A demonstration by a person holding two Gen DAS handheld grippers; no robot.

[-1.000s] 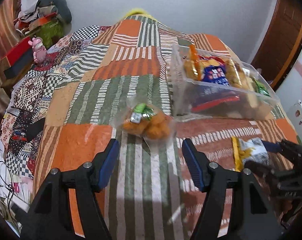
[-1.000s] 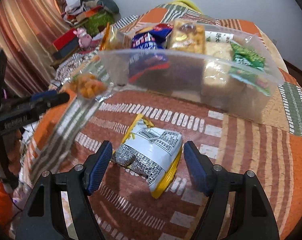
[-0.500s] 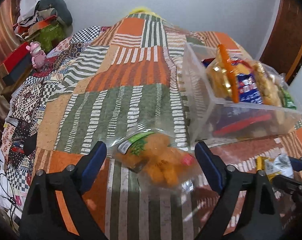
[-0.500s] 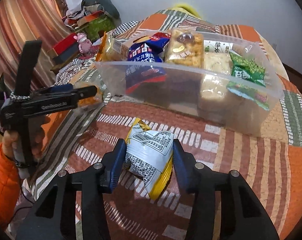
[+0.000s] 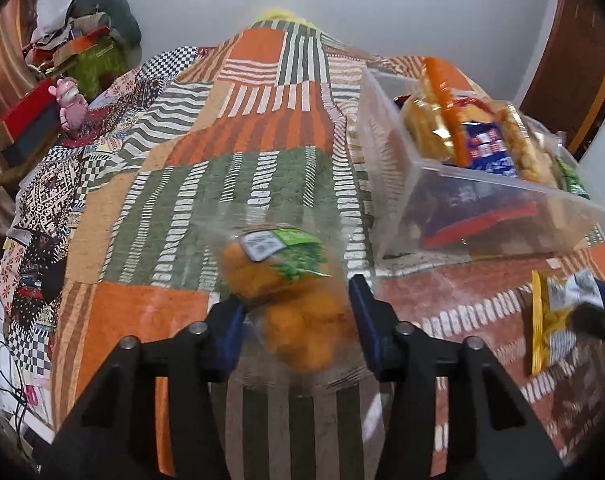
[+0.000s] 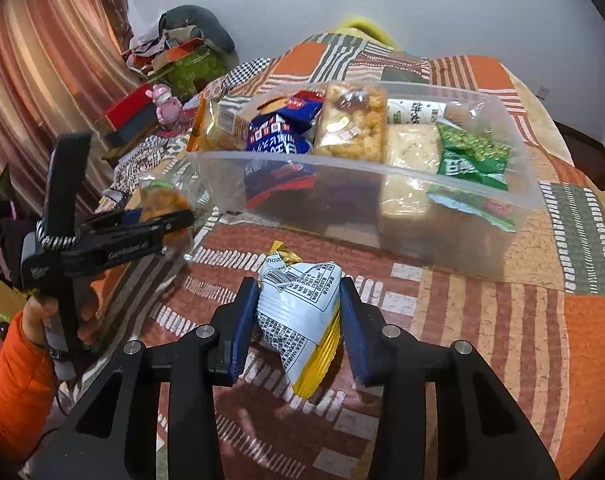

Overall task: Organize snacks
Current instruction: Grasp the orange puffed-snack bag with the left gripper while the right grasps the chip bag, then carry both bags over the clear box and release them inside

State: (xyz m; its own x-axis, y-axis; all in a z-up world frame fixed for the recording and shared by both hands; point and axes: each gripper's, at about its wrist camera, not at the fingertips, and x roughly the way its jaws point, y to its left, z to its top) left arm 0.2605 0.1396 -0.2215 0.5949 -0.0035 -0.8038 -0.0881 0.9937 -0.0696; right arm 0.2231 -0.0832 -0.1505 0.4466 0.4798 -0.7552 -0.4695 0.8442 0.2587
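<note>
The left tool (image 5: 296, 316) has just been closing and now pinches a clear bag of orange snacks (image 5: 290, 280), on the patchwork bed (image 5: 238, 184) left of the clear plastic bin (image 6: 482, 216). The right tool (image 6: 298, 320) has also been closing and squeezes a white-and-yellow snack packet (image 6: 298, 312) near the bin's front wall.

Soft, even indoor light lit both views. Fisheye bending curved the edges, and corners fell black. Motion blur smeared the left view's lower half; glare sheened the bin (image 6: 382, 176).
</note>
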